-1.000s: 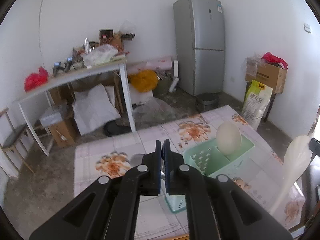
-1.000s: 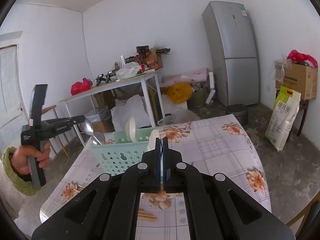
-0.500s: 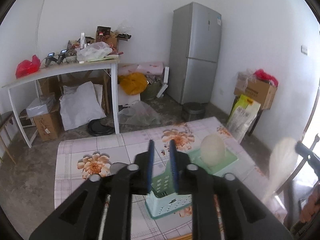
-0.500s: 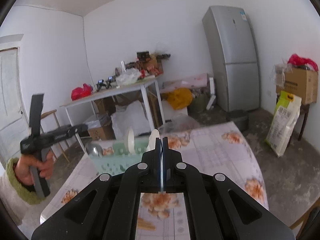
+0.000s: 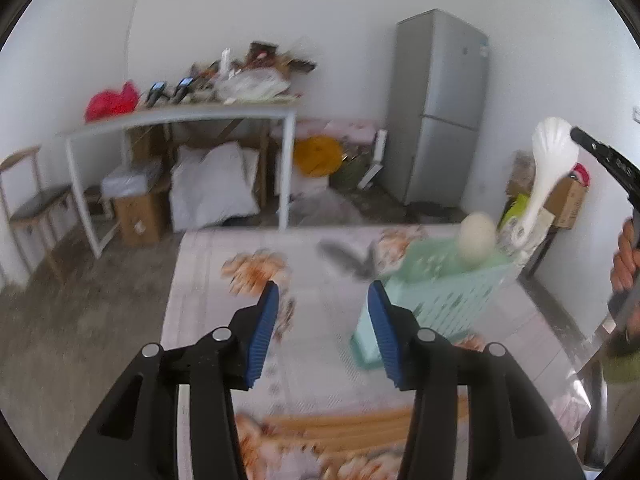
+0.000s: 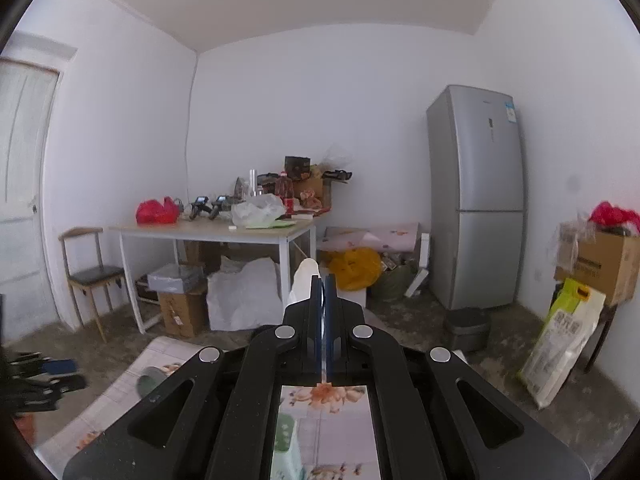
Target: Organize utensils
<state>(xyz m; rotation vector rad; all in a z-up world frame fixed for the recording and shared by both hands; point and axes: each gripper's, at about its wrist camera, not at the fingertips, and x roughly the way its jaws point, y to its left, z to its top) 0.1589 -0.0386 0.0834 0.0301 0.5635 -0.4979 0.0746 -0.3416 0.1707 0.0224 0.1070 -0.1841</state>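
Upright in the green basket [image 5: 448,280], one white spoon [image 5: 476,240].

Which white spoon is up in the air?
The long white spoon held high by the right gripper. The other white spoon stands inside the green basket.

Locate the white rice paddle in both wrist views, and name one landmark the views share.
Left wrist: the white rice paddle is at far right, raised above the green basket, held by the right gripper.
Right wrist: only its tip shows at centre, behind the shut fingers.
Shared landmark: the silver refrigerator.
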